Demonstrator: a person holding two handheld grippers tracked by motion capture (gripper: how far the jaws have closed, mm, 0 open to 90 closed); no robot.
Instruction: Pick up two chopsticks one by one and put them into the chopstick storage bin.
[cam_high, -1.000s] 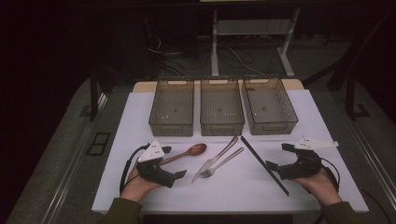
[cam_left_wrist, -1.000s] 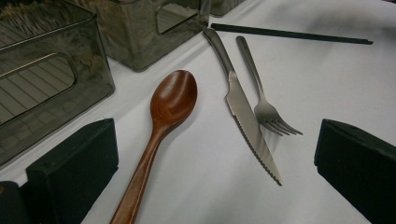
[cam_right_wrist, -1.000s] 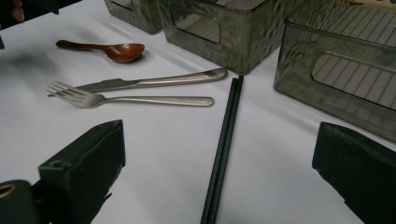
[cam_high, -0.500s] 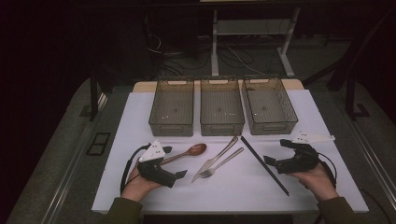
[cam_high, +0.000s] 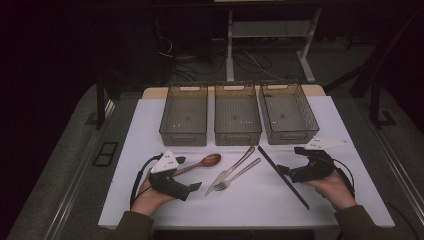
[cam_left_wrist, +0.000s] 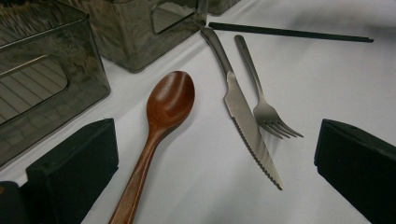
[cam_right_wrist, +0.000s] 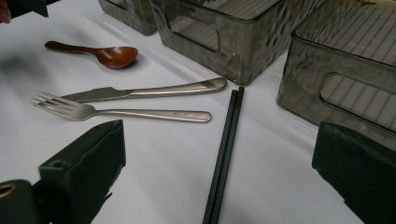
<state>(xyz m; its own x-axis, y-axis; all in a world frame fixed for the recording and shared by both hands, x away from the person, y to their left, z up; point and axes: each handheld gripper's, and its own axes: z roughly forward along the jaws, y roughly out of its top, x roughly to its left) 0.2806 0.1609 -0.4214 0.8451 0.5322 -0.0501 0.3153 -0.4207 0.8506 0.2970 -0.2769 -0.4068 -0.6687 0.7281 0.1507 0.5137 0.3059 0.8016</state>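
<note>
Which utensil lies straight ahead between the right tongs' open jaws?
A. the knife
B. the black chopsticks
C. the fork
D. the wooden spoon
B: in the right gripper view the black chopsticks run up the middle between the jaws of the right tongs, which stand wide apart; the other utensils lie off to the left.

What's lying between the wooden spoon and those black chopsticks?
A knife and a fork, side by side, seen in the high view between the wooden spoon and black chopsticks.

Dim room: white-topped bench (cam_high: 150, 125) at frame centre, grey floor (cam_high: 65, 150) either side, tangled cables (cam_high: 200, 52) and white stand legs (cam_high: 230, 45) at top.
</note>
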